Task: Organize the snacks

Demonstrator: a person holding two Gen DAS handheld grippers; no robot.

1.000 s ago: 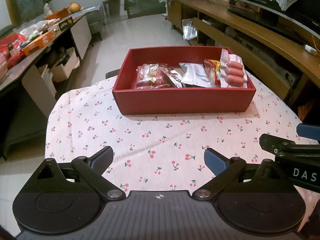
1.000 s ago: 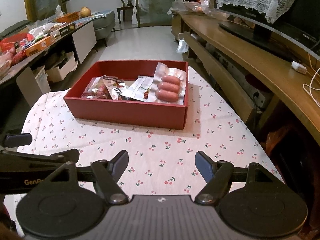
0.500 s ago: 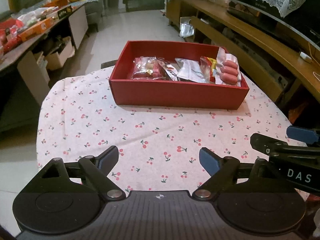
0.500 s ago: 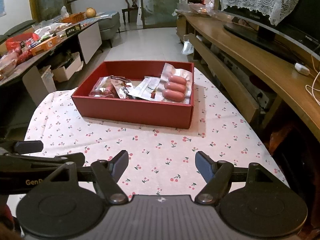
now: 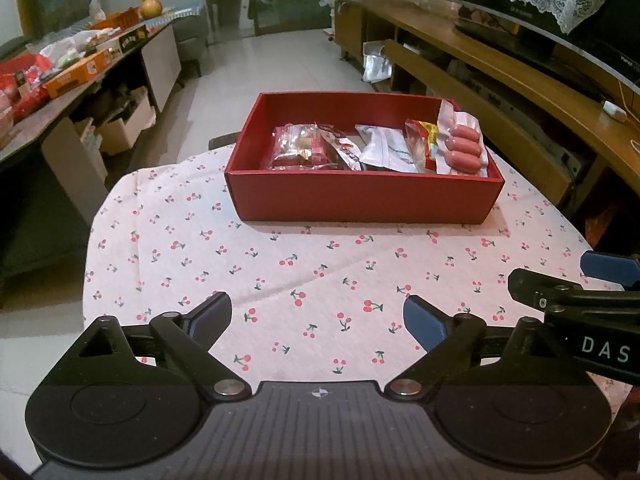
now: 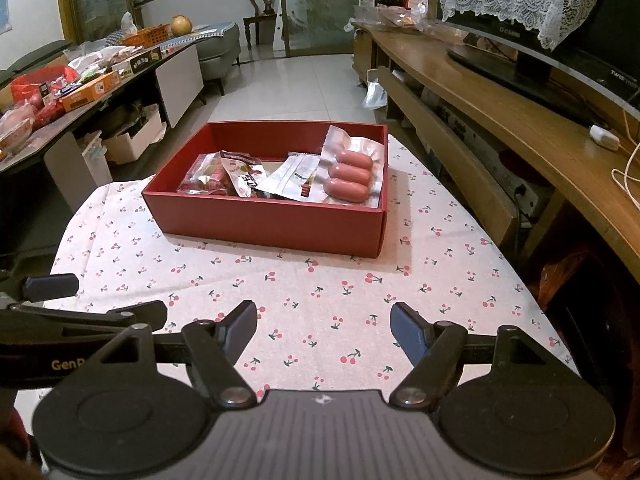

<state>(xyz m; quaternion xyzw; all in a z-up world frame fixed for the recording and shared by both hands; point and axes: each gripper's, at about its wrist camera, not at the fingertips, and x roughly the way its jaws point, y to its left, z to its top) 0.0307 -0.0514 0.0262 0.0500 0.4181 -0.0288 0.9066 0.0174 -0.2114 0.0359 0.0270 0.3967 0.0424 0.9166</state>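
Note:
A red box [image 5: 360, 200] [image 6: 272, 226] stands on the cherry-print tablecloth [image 5: 280, 264] [image 6: 340, 300]. It holds several snack packets: a clear pack of sausages [image 5: 462, 148] [image 6: 350, 176] at the right end, a white packet [image 5: 386, 152] [image 6: 298, 174] in the middle, red wrapped snacks [image 5: 298, 146] [image 6: 206, 174] at the left. My left gripper [image 5: 318, 318] is open and empty above the cloth's near edge. My right gripper [image 6: 324, 328] is open and empty beside it, and shows at the right of the left wrist view [image 5: 576, 292].
A long wooden TV bench [image 6: 520, 128] runs along the right. A side table [image 5: 60, 80] with boxes and packets stands at the left. Tiled floor [image 6: 312, 84] lies beyond the box.
Both grippers have drawn back and lifted a little, so the red box looks farther off. Both stay open and empty.

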